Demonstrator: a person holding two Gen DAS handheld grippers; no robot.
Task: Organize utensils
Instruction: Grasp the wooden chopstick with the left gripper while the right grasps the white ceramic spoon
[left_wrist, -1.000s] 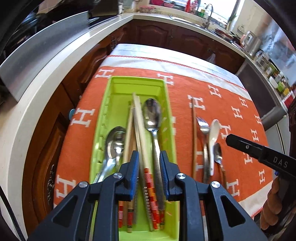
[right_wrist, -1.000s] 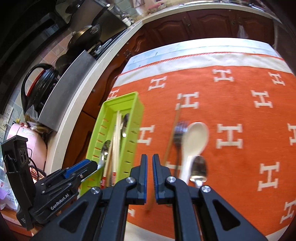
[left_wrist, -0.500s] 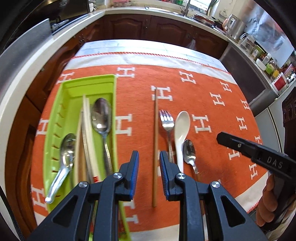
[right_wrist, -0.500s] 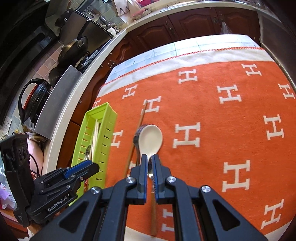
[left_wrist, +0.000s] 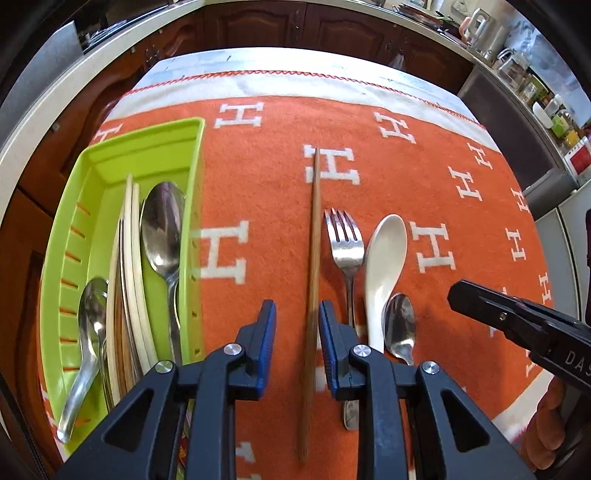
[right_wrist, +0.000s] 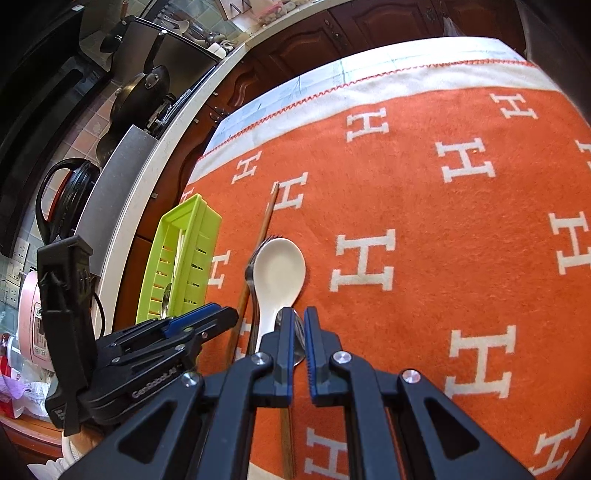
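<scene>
A lime-green tray (left_wrist: 110, 162) at the left holds two metal spoons (left_wrist: 162, 221) and pale chopsticks (left_wrist: 131, 258). On the orange cloth beside it lie a brown chopstick (left_wrist: 315, 236), a fork (left_wrist: 345, 243), a white ceramic spoon (left_wrist: 384, 254) and a small metal spoon (left_wrist: 400, 325). My left gripper (left_wrist: 297, 321) hovers over the brown chopstick, open, its jaws wider than the stick. My right gripper (right_wrist: 300, 325) is shut just above the small metal spoon (right_wrist: 297, 339), next to the white spoon (right_wrist: 279, 269), with nothing gripped.
The orange cloth (right_wrist: 443, 221) with white H marks covers the table, with bare cloth to the right. A pale counter with pans (right_wrist: 140, 96), a kettle (right_wrist: 66, 192) and a pink cooker (right_wrist: 31, 325) runs along the left. A person's hand (left_wrist: 546, 435) holds the right gripper.
The left gripper swung from above the tray rightward and down over the loose brown chopstick. The right gripper came down closer to the small metal spoon. Both jaws kept their width.
</scene>
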